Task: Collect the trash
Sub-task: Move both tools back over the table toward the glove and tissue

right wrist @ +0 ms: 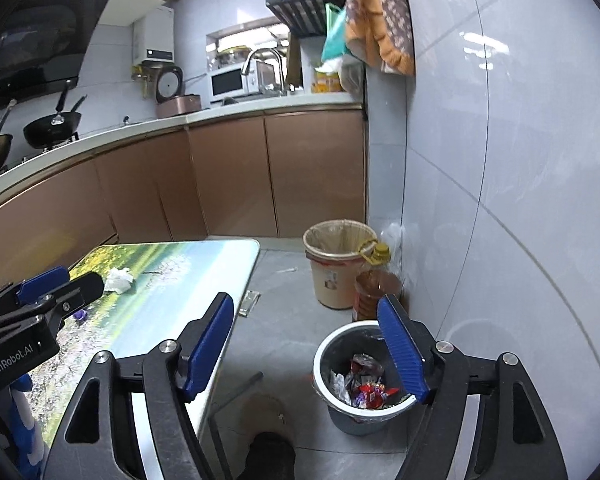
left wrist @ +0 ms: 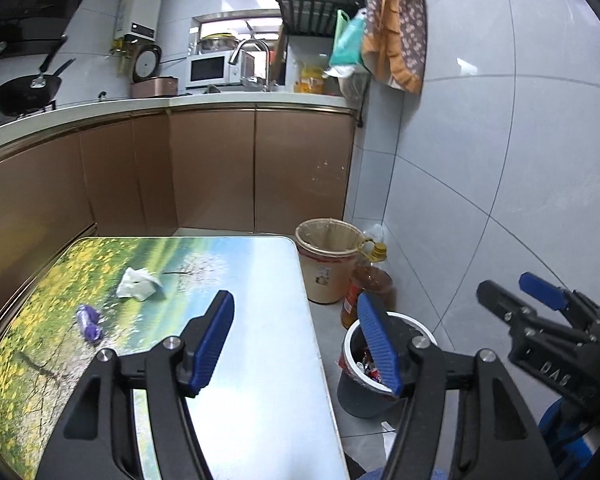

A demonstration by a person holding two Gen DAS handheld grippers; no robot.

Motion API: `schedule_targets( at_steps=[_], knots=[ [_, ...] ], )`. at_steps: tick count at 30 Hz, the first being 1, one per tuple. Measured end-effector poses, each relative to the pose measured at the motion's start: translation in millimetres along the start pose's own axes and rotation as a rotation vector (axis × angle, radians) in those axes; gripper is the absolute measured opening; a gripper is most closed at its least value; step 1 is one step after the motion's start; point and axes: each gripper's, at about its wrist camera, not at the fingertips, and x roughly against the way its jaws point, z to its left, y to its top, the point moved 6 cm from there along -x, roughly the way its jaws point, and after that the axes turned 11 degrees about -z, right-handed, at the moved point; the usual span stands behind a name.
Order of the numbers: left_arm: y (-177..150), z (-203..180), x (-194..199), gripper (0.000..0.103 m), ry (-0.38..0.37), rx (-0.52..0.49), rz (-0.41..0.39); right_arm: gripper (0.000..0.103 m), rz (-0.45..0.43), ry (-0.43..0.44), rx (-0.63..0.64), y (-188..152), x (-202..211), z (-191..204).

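Hovering between pickups: left gripper (left wrist: 296,340) spread wide and holding nothing over the table (left wrist: 260,360) edge, right gripper (right wrist: 306,346) likewise spread and holding nothing above the floor beside the grey bin (right wrist: 364,380), which already holds wrappers. Remaining trash lies on the table, at about 10 o'clock from the left gripper: a crumpled white tissue (left wrist: 139,285) and, nearer, a purple wrapper (left wrist: 89,322), apart from each other. Next move, by my reading, is a left-hand reach to 10 o'clock, straddling one piece before closing, then carrying it to the bin at 4 o'clock.
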Motion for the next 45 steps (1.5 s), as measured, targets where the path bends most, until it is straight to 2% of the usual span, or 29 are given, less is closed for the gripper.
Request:
schedule_targets(
  at_steps=[3, 9, 24, 33, 41, 45],
  knots=[
    [-0.3, 12.7, 15.3, 0.063, 0.016, 0.010, -0.025, 0.076, -0.016, -0.003, 0.019, 6.5, 13.8, 10.4],
    [-3.3, 37.3, 39.6, 0.072, 0.043, 0.038, -0.061, 0.080, -0.026, -0.002, 0.074, 12.0, 32.9, 32.6],
    [-22.3, 124.4, 58.9, 0.072, 0.129, 0.127, -0.056, 0.081, 0.025, 0.062, 0.105, 8.7, 42.2, 85.6],
    [-42.5, 170.7, 52.7, 0.072, 0.197, 0.153, -0.014, 0.081, 0.061, 0.109, 0.141, 3.6, 26.9, 117.0],
    [-75.0, 244.8, 44.7, 0.072, 0.296, 0.212, 0.038, 0.081, 0.121, 0.183, 0.185, -9.7, -7.3, 151.0],
    [-88.7, 280.2, 30.2, 0.072, 0.319, 0.258, 0.075, 0.081, 0.163, 0.258, 0.227, -17.3, -38.9, 183.6]
  ],
)
